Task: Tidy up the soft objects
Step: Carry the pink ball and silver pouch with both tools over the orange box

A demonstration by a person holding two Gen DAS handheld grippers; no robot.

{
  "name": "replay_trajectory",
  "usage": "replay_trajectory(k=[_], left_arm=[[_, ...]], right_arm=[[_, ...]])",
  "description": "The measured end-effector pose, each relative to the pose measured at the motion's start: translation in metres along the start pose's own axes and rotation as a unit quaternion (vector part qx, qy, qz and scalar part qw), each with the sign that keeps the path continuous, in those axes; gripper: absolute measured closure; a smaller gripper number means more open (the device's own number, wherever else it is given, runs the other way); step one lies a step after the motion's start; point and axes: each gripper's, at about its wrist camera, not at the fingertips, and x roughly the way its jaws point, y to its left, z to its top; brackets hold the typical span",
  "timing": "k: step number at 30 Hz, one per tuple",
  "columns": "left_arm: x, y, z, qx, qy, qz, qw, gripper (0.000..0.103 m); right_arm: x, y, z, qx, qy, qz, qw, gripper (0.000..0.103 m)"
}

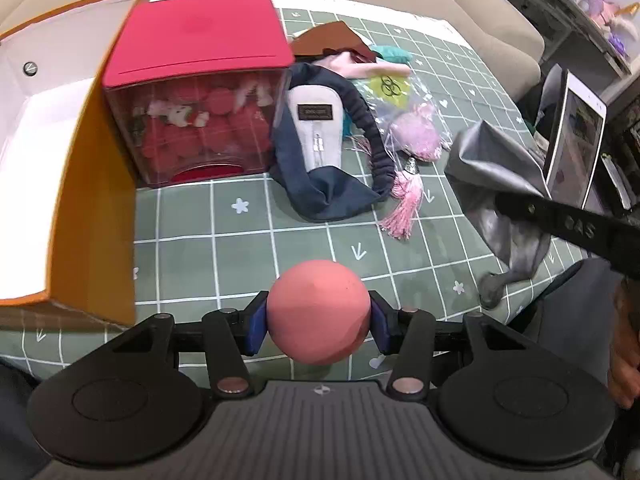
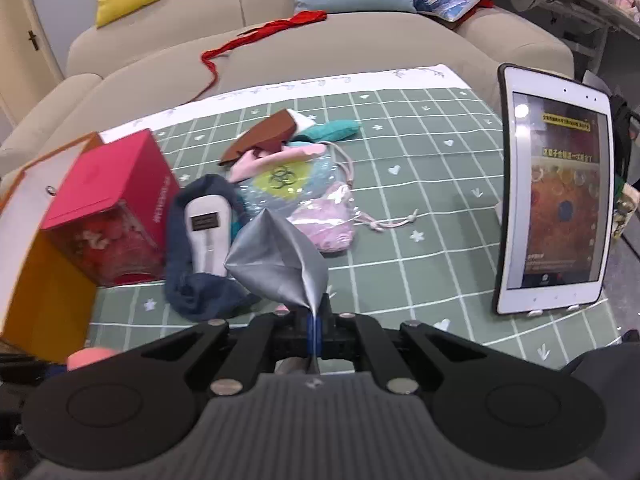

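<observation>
A pink foam ball (image 1: 319, 312) sits between the blue pads of my left gripper (image 1: 319, 320), which is shut on it above the green checked tablecloth (image 1: 224, 240). My right gripper (image 2: 316, 336) is shut on a corner of a silver-grey cloth (image 2: 276, 264) and holds it lifted off the table. The same grey cloth (image 1: 496, 172) hangs at the right in the left wrist view, under the right gripper's black finger (image 1: 560, 216). A pile of soft things lies mid-table: a navy pouch with a white insert (image 1: 320, 148), a pink tassel (image 1: 404, 208), a pink fluffy item in a clear bag (image 2: 332, 224).
An open orange box with a white inside (image 1: 72, 184) stands at the left, beside a red-lidded clear box (image 1: 196, 92) of plush items. A tablet (image 2: 556, 196) stands propped at the right. A beige sofa (image 2: 280, 40) lies behind the table. A person's hand (image 1: 624, 344) shows at right.
</observation>
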Motion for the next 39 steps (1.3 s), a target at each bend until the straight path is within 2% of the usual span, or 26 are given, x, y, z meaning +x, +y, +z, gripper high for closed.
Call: replay_trajectory(k=[8, 12, 16, 21, 27, 32, 39], left_arm=[[-0.030, 0.014, 0.004, -0.015, -0.047, -0.001, 0.9988, 0.045], [-0.046, 0.026, 0.004, -0.037, -0.063, 0.010, 0.9973, 0.045], [-0.063, 0.042, -0.001, -0.057, -0.074, 0.022, 0.9954, 0.045], [-0.084, 0.061, -0.010, -0.088, -0.096, 0.024, 0.9912, 0.045], [-0.101, 0.087, -0.014, -0.125, -0.122, 0.032, 0.9841, 0.045], [-0.116, 0.108, -0.014, -0.152, -0.147, 0.054, 0.9758, 0.045], [-0.130, 0.140, -0.008, -0.194, -0.179, 0.070, 0.9620, 0.045]], right_arm=[[-0.020, 0.021, 0.000, -0.026, 0.001, 0.035, 0.999, 0.103], [-0.030, 0.036, 0.000, -0.027, 0.008, 0.067, 0.997, 0.103], [-0.043, 0.065, -0.002, -0.070, 0.012, 0.094, 0.993, 0.103], [-0.053, 0.107, -0.011, -0.132, 0.018, 0.134, 0.982, 0.103], [-0.068, 0.151, -0.011, -0.178, 0.009, 0.184, 0.967, 0.103], [-0.071, 0.177, -0.002, -0.200, 0.004, 0.214, 0.956, 0.103], [-0.075, 0.209, 0.021, -0.211, -0.015, 0.237, 0.948, 0.103]])
